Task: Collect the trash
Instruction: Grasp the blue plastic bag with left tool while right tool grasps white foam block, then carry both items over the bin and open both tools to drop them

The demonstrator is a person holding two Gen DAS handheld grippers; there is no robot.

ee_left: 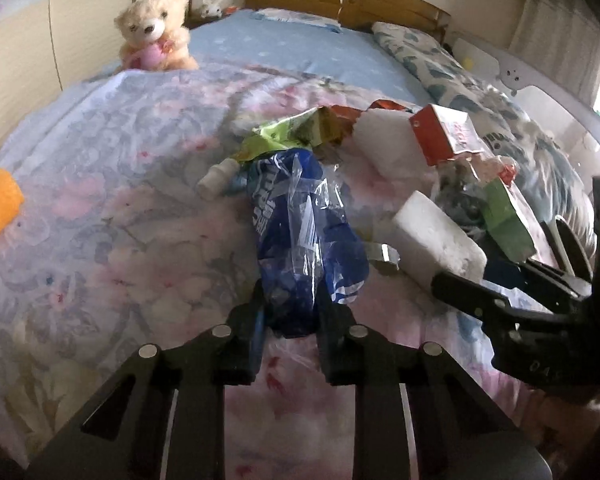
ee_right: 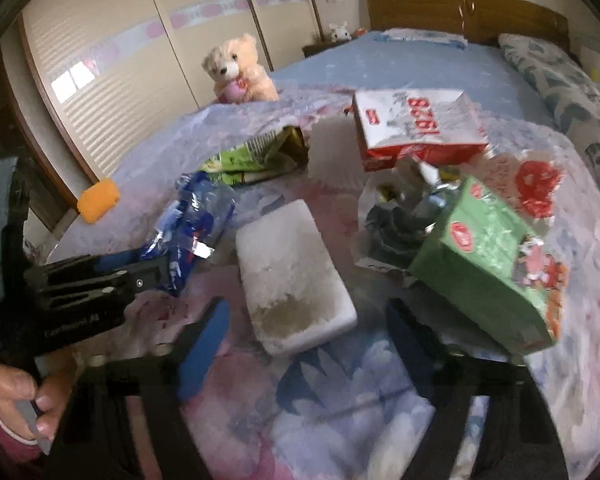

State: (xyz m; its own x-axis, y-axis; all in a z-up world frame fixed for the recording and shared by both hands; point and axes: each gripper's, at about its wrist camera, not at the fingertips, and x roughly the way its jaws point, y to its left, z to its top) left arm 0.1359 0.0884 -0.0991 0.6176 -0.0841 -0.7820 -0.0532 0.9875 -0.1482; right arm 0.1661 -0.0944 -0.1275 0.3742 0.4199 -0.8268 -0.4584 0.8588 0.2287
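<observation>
The crumpled blue-and-clear plastic wrapper (ee_left: pixel 304 236) lies on the floral bedspread (ee_left: pixel 120 208), its long axis running from the left gripper (ee_left: pixel 290 320) toward the headboard. That gripper's jaws pinch its near end. The right gripper (ee_right: pixel 304 344) stands open around the near end of a white foam block (ee_right: pixel 292 280), not touching. A green carton (ee_right: pixel 488 276), red-and-white box (ee_right: pixel 416 124) and green snack bag (ee_right: pixel 252 156) crowd close by.

the red-and-white carton (ee_right: pixel 416 128) bears "1926", seen upside down.
</observation>
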